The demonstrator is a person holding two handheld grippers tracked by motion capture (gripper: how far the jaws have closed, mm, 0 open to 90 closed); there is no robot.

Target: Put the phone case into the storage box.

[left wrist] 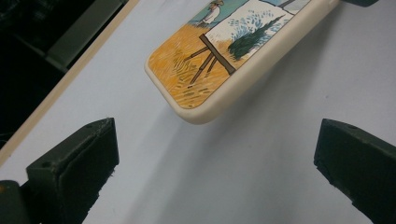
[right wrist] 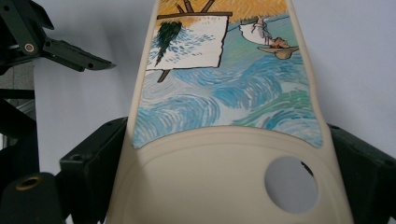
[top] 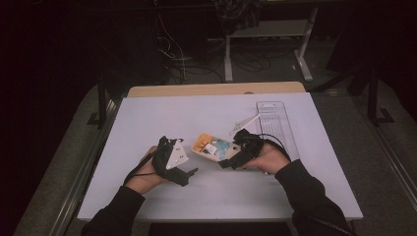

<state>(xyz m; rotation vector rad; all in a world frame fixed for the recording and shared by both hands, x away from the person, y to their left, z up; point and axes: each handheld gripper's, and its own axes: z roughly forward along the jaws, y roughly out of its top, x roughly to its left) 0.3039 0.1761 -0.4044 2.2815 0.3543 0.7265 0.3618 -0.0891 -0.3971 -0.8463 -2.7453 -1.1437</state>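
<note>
The left gripper [top: 189, 173] sits nearest the person, low over the white surface [top: 147, 118], its jaws spread wide and holding nothing, pointed toward the phone case [left wrist: 219, 56]. The right gripper [right wrist: 224, 154] pinches the camera-hole end of the phone case [right wrist: 219, 93] across its width, one jaw on each long cream edge. The case is held at mid-surface, and its free end looks lifted clear, to judge by the shadow under it. It is likely light, thin and somewhat flexible, with a smooth printed back that could slide between pads; it should bear a firm grip without damage. The raised side rims are the surest hold, and the left gripper could take the painted end the same way. Beyond lies a clear plastic tray [top: 275, 123] at the far right.
</note>
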